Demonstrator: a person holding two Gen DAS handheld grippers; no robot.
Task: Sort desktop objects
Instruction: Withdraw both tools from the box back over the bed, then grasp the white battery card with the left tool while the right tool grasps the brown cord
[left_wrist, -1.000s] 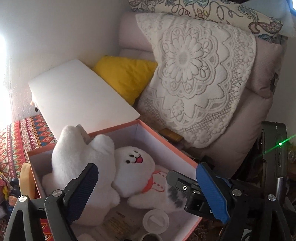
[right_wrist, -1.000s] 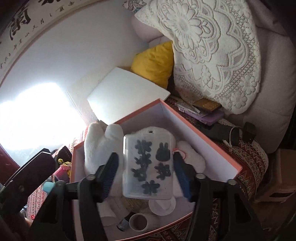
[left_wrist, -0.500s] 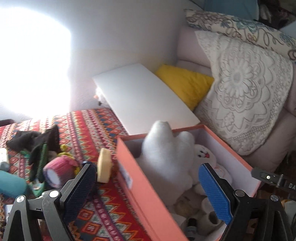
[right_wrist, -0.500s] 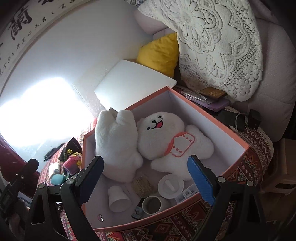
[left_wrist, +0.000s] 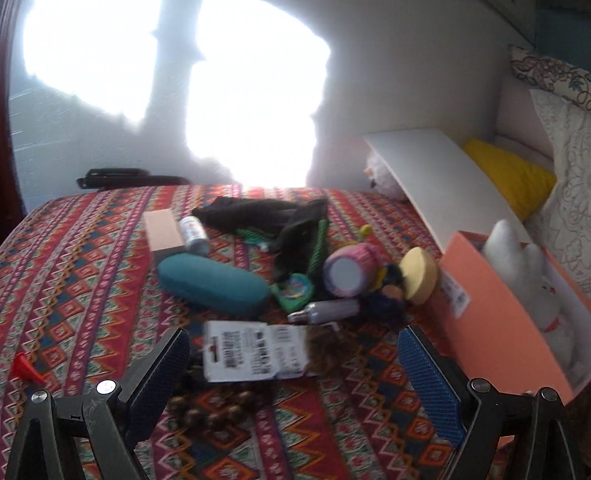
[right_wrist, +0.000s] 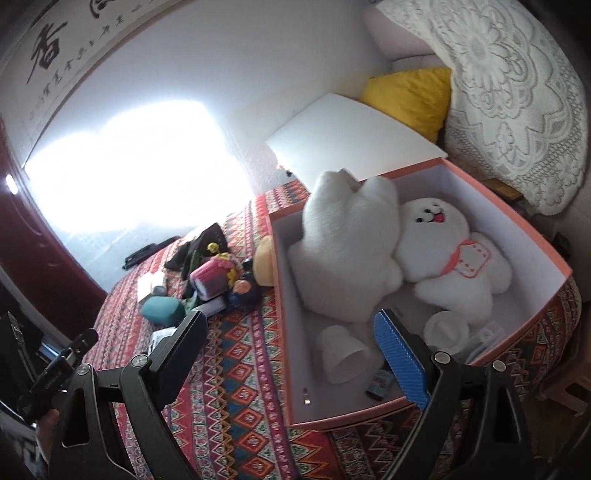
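My left gripper (left_wrist: 293, 338) is open and low over the patterned cloth (left_wrist: 92, 295). A white barcoded tag (left_wrist: 255, 350) on a brown furry item lies between its fingers, untouched. Beyond it lie a teal case (left_wrist: 214, 286), a silver tube (left_wrist: 325, 310), a pink cup (left_wrist: 351, 269), a yellow round pad (left_wrist: 419, 275) and black gloves (left_wrist: 258, 216). My right gripper (right_wrist: 290, 317) is open and empty above the left wall of the orange box (right_wrist: 280, 295). Inside the box lie two white plush toys (right_wrist: 351, 254) (right_wrist: 443, 251), a white cup (right_wrist: 341, 354) and a white lid (right_wrist: 445, 326).
The box's white lid (left_wrist: 443, 177) leans against the wall behind the box. A yellow cushion (right_wrist: 410, 96) and a lace-covered sofa back (right_wrist: 509, 92) stand to the right. A tan block (left_wrist: 162, 230), a small bottle (left_wrist: 194, 232) and a red cone (left_wrist: 26, 365) also lie on the cloth.
The clear case with black shapes has left my right gripper's jaws, which opened wide over the box. My left gripper swung left from the box to the pile on the cloth.
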